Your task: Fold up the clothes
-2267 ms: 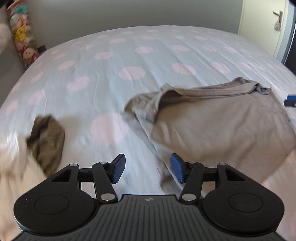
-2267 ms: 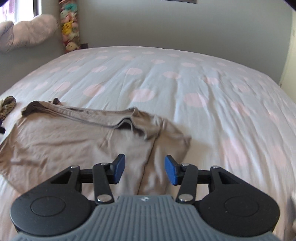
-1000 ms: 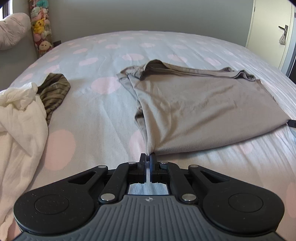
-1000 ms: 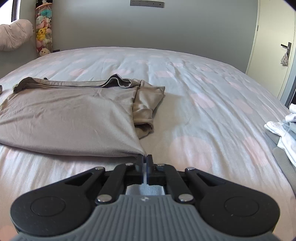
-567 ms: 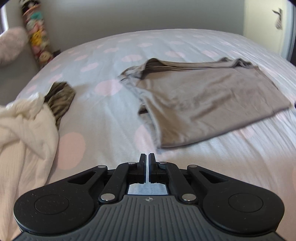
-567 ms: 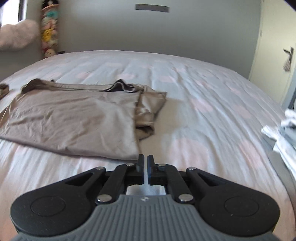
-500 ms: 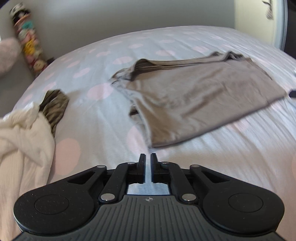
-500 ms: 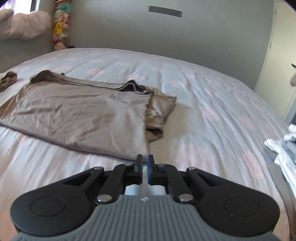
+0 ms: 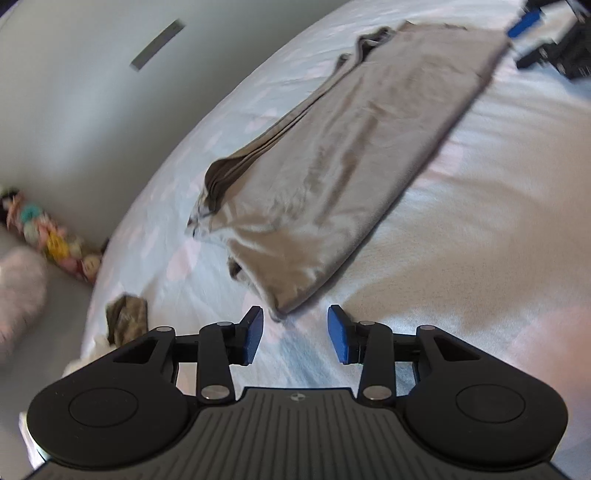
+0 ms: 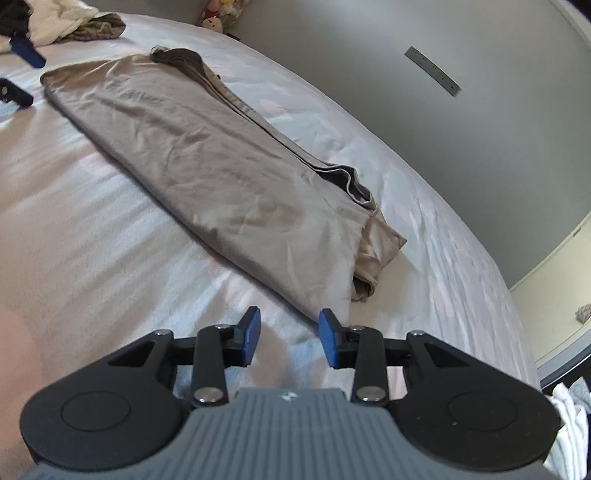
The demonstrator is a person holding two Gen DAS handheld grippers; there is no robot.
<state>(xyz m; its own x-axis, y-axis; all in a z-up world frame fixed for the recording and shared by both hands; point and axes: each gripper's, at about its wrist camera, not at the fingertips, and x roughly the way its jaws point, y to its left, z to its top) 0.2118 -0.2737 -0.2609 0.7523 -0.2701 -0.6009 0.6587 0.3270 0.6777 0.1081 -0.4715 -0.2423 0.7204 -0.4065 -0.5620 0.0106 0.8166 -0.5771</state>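
A taupe shirt lies folded lengthwise on the dotted bed sheet, with a sleeve tucked under each end. My left gripper hovers just short of the shirt's near-left corner. Its jaws are opening and nothing is between the blue pads. In the right wrist view the same shirt stretches away to the upper left. My right gripper sits just behind the near-right corner, its jaws opening and nothing between them. Each gripper shows in the other's view: the right gripper and the left gripper.
A striped olive garment and a white garment lie past the shirt's left end. Plush toys stand by the grey wall. A stack of white and grey clothes sits at the bed's right edge.
Both grippers were shut at the shirt's near corners, then let go, drew back and opened. Both wrists rolled, so the views now tilt. The shirt lies still.
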